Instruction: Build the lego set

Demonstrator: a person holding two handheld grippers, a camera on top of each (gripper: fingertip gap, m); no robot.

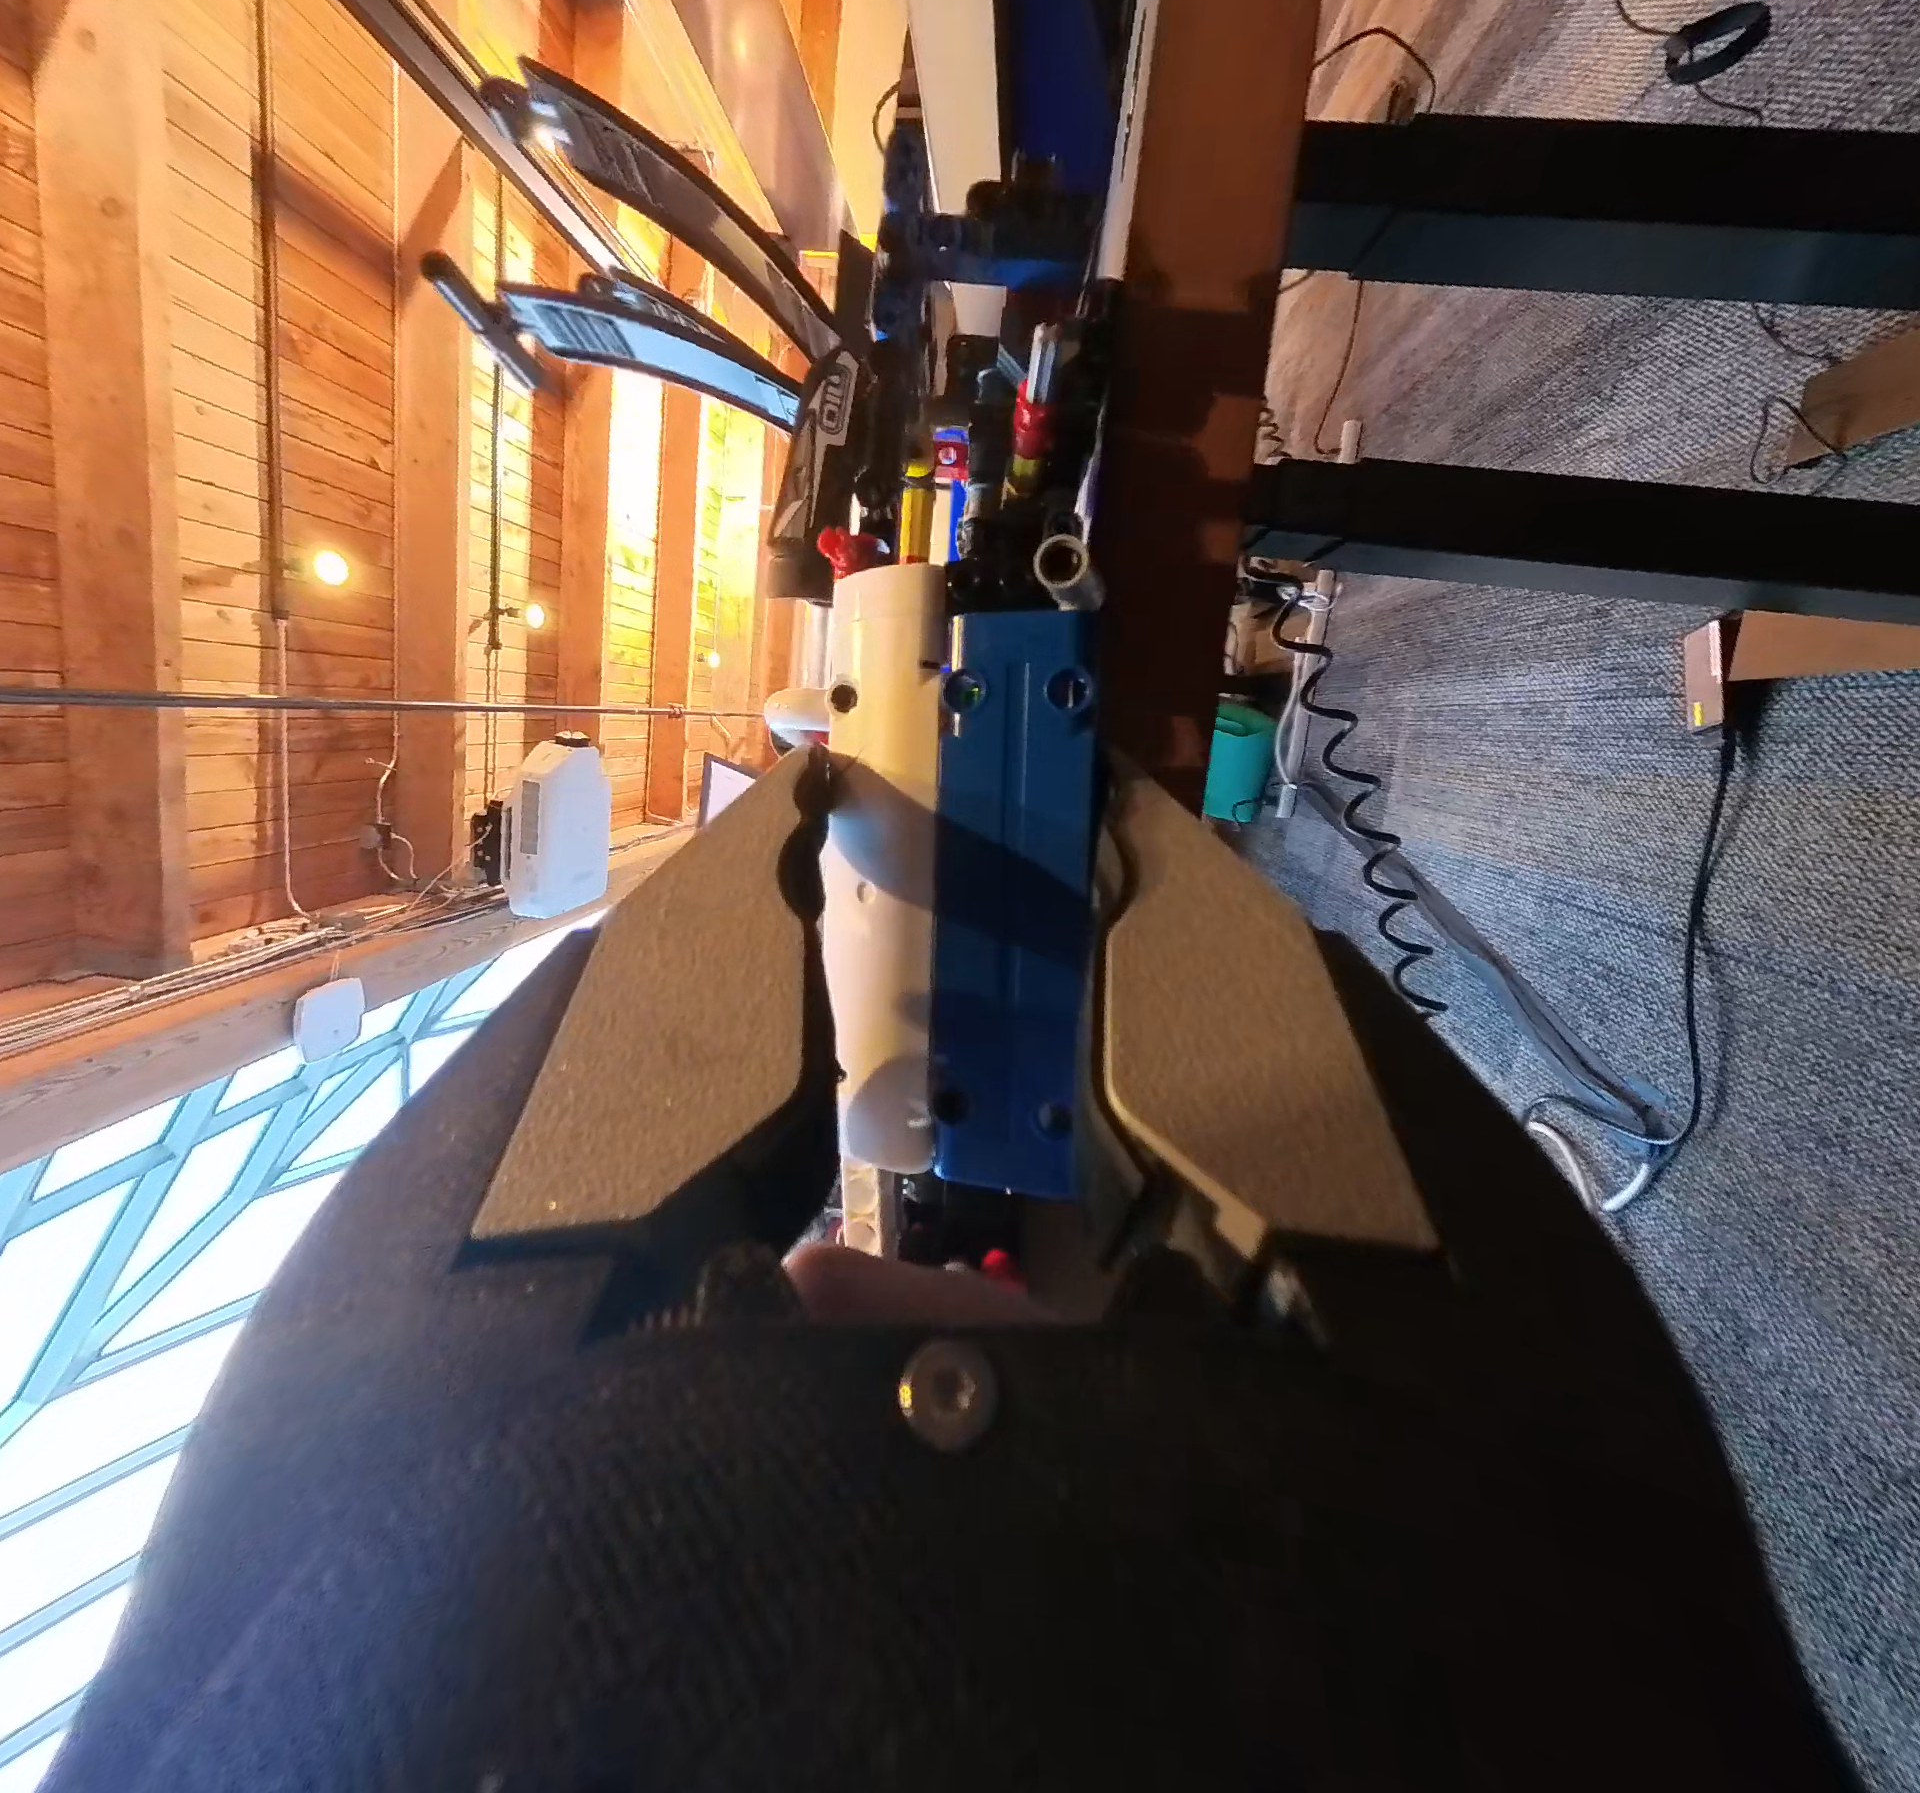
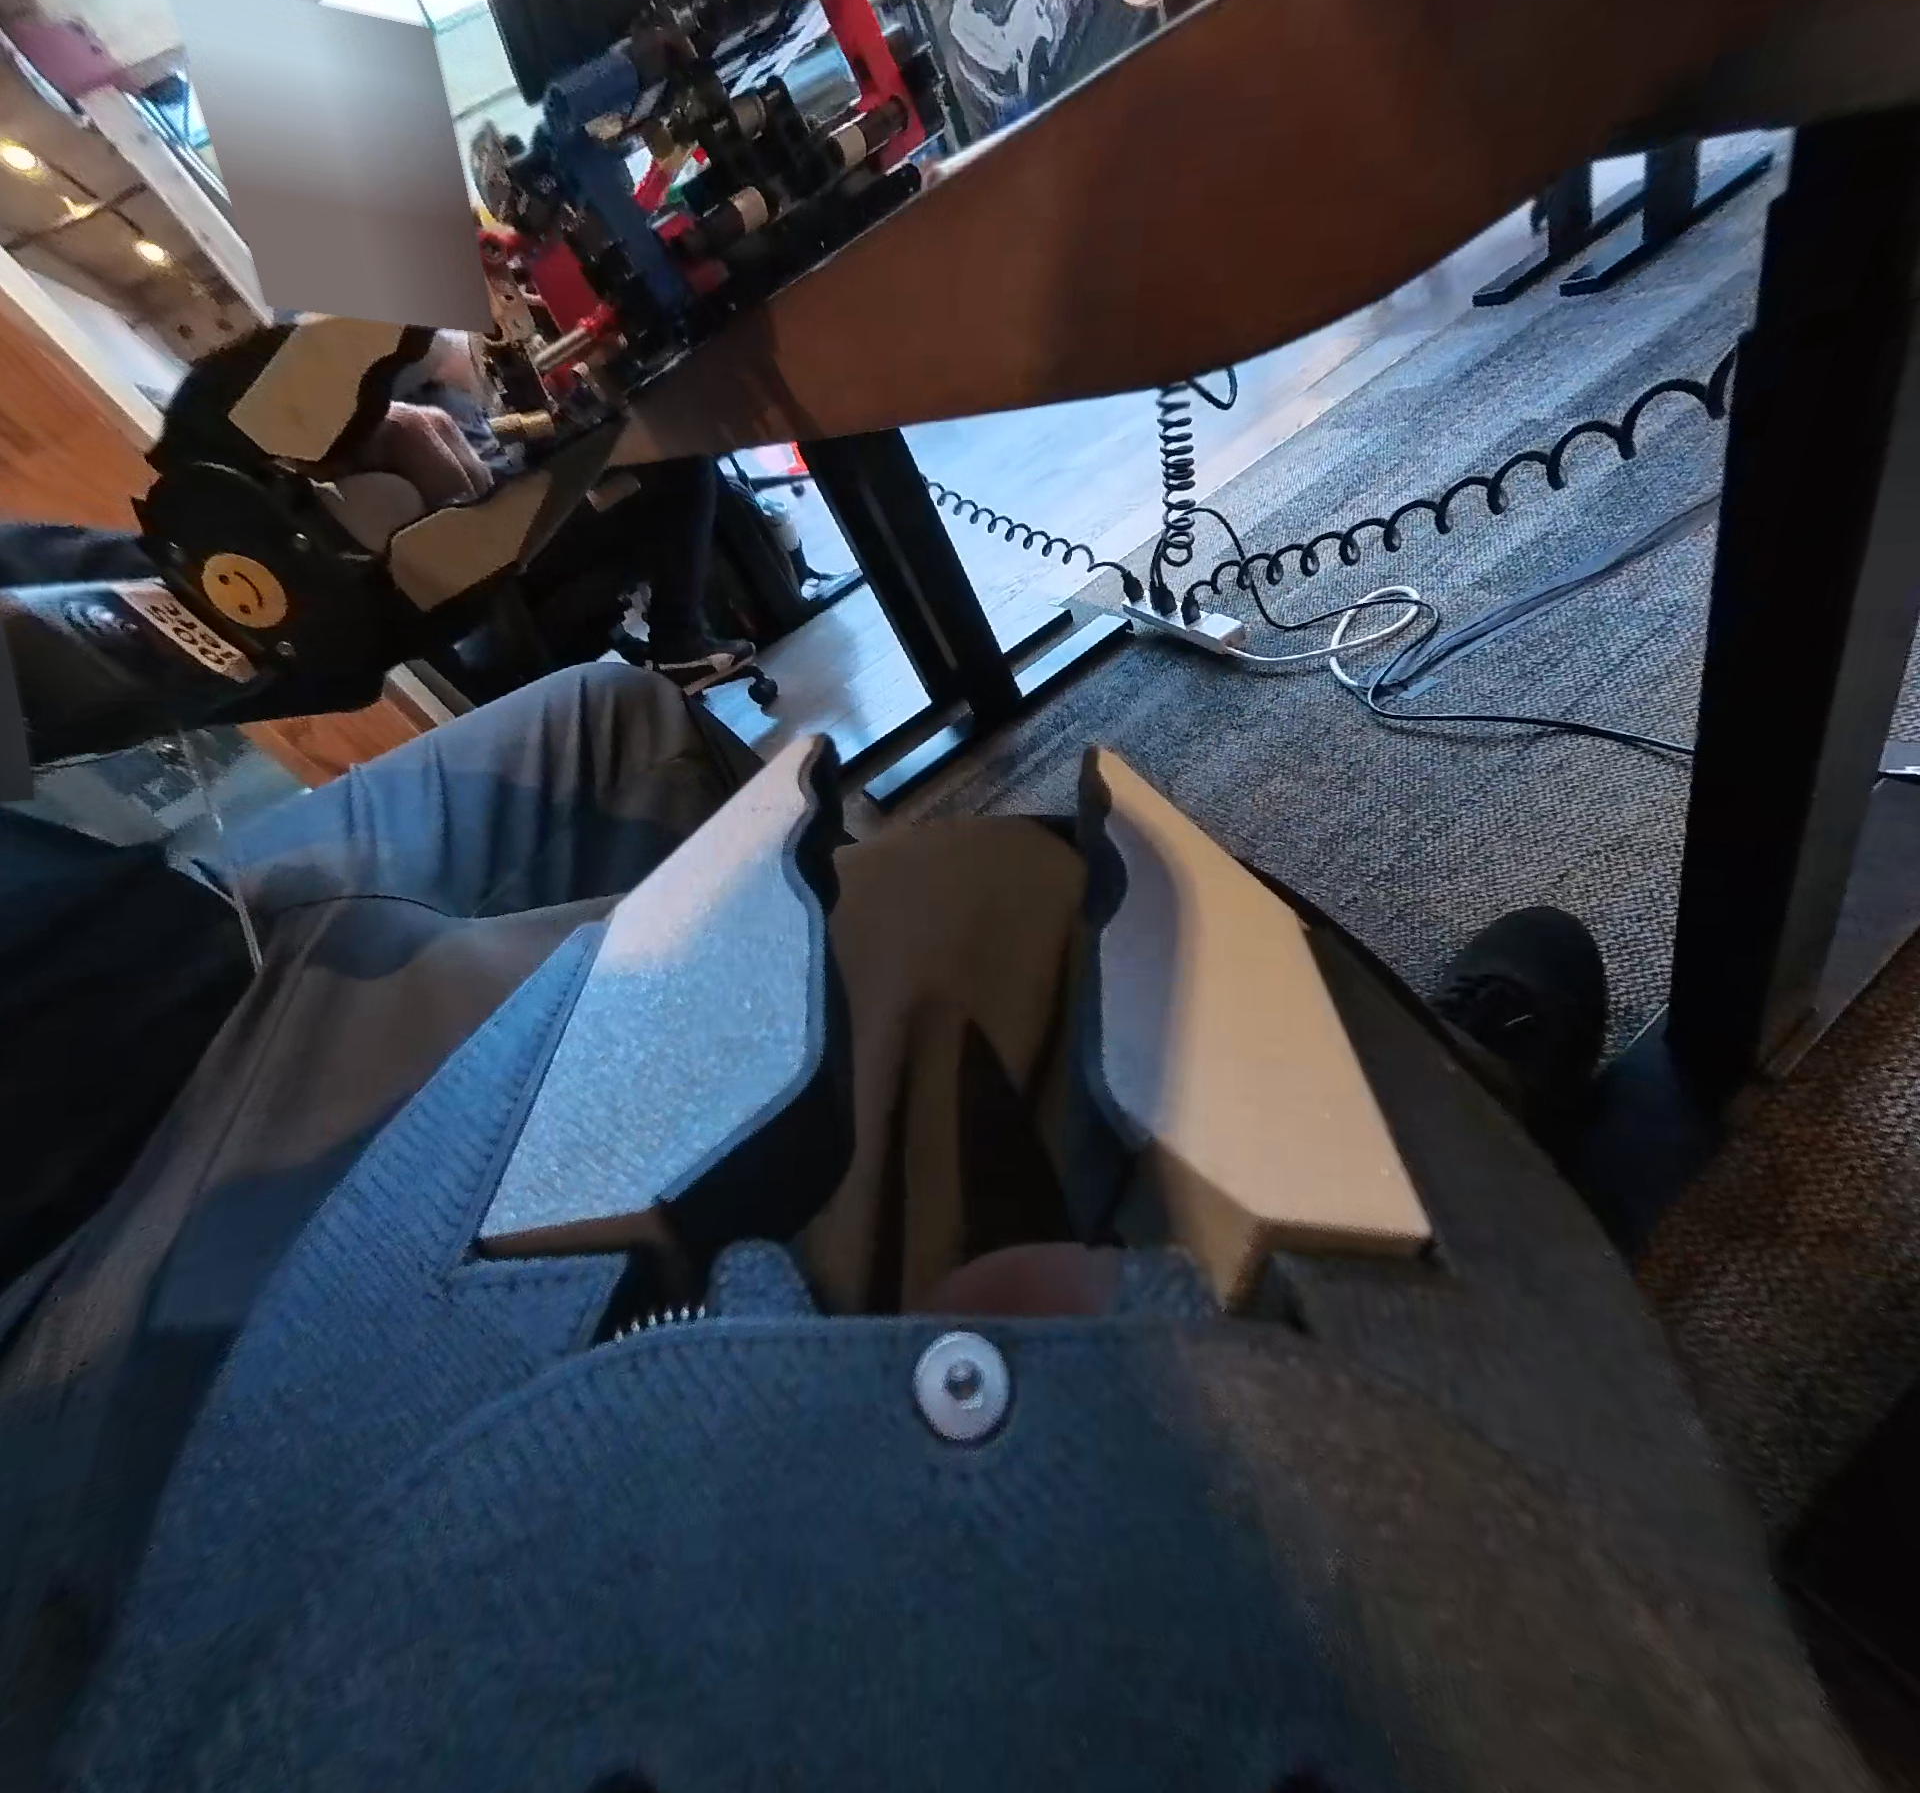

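The lego model, with a white panel, a blue panel and black curved blades farther out, lies along the wooden table edge. My left gripper is shut on the model's white and blue body, one finger on each side. In the right wrist view the left gripper shows at the left, holding the model at the table's near edge. My right gripper is open and empty, below the table edge and above a person's lap. Only tan fabric shows behind its gap.
A lego box stands on the table behind the model. Black table legs, coiled cables and a power strip are on the grey carpet. A person's grey-trousered legs and a black shoe are under the table. My hands' fingertips stand some 20 cm from each other.
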